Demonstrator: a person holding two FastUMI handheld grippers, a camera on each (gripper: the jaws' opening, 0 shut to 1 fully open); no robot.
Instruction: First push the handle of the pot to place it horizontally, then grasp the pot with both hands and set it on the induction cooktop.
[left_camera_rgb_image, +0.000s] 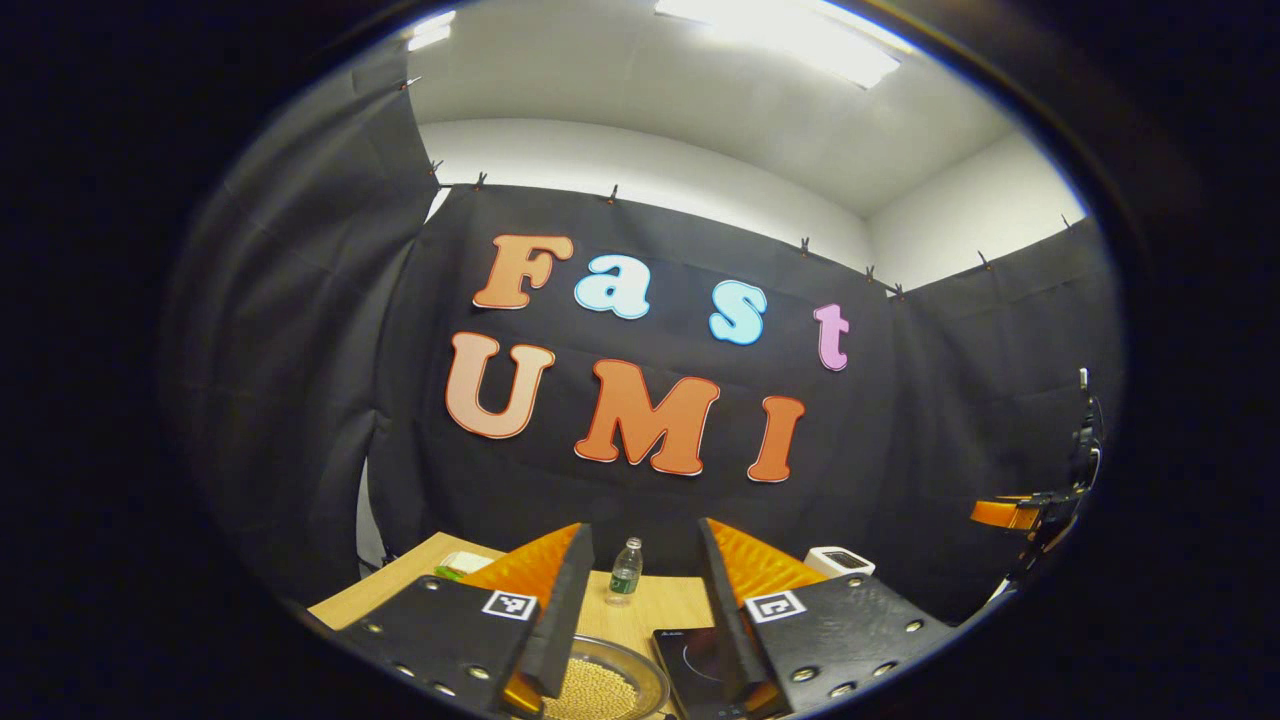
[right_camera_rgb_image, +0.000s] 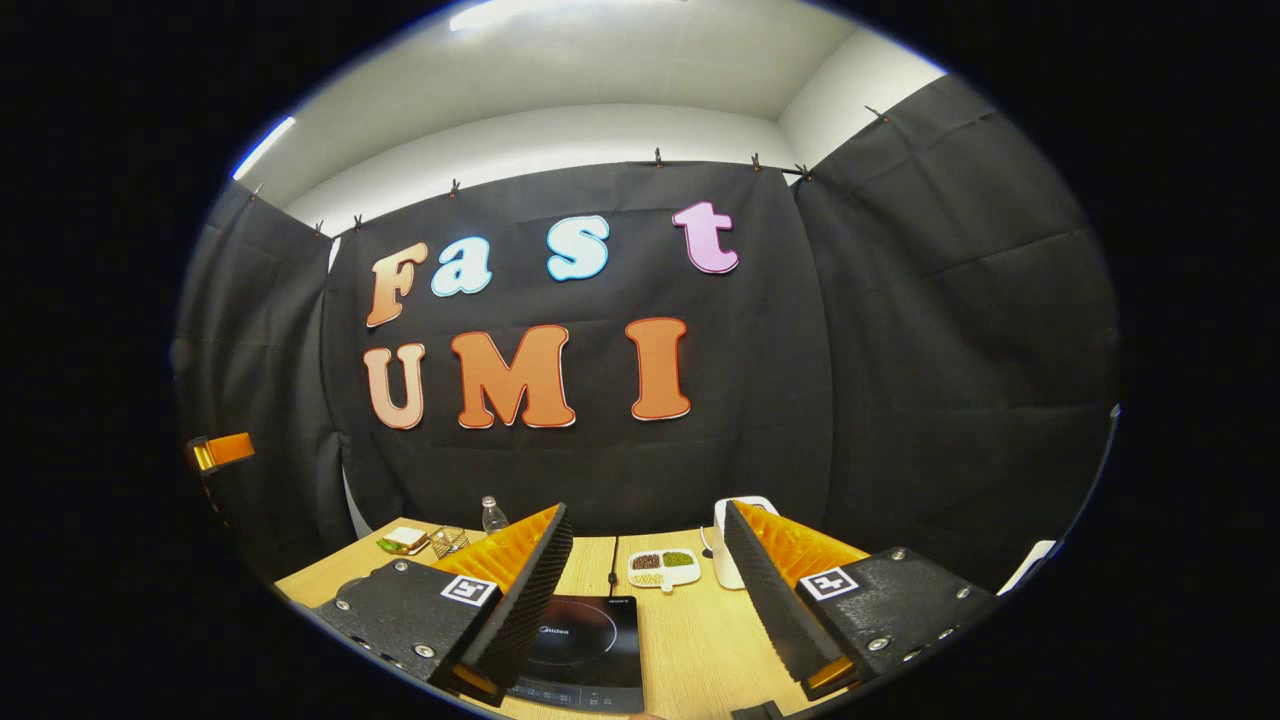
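The pot (left_camera_rgb_image: 600, 680), filled with pale beans, lay just below the left gripper (left_camera_rgb_image: 640, 610), whose fingers gaped wide. The induction cooktop (right_camera_rgb_image: 585, 640) sat beneath the right gripper (right_camera_rgb_image: 645, 600), also spread wide, holding nothing.

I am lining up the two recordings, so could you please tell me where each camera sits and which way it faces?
Left gripper view: rides on the left gripper, facing the booth's back wall over the table; its open jaws frame a water bottle, a pot of pale beans and the induction cooktop; the right gripper shows far right.

Right gripper view: rides on the right gripper, facing the same wall; its open jaws flank the cooktop and a divided dish.

Shared: wall, table, bottle, cooktop.
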